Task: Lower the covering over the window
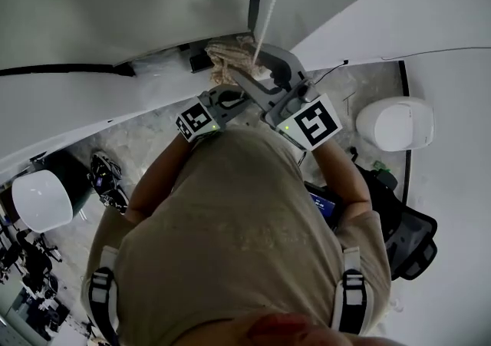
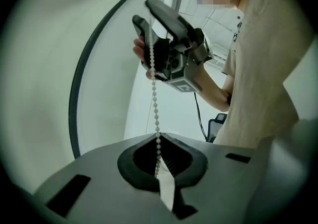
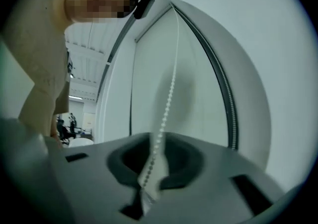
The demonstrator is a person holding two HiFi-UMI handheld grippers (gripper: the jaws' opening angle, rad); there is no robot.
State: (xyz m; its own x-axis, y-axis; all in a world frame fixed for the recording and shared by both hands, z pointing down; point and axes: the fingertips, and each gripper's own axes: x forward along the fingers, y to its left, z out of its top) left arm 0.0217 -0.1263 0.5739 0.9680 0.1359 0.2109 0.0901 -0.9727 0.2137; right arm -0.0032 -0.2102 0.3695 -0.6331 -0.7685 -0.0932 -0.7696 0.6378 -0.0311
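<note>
Blind chain (image 2: 156, 113): beaded, white, hanging straight down before pale panel (image 3: 154, 79), beside dark frame strip (image 3: 224, 94). Left gripper (image 2: 159, 167): jaws closed tight, pinching chain. Right gripper (image 3: 151, 168): higher on same chain, jaws spread wide, beads passing loose through gap, pads not pressing. Both close before person's chest, by window corner.
</note>
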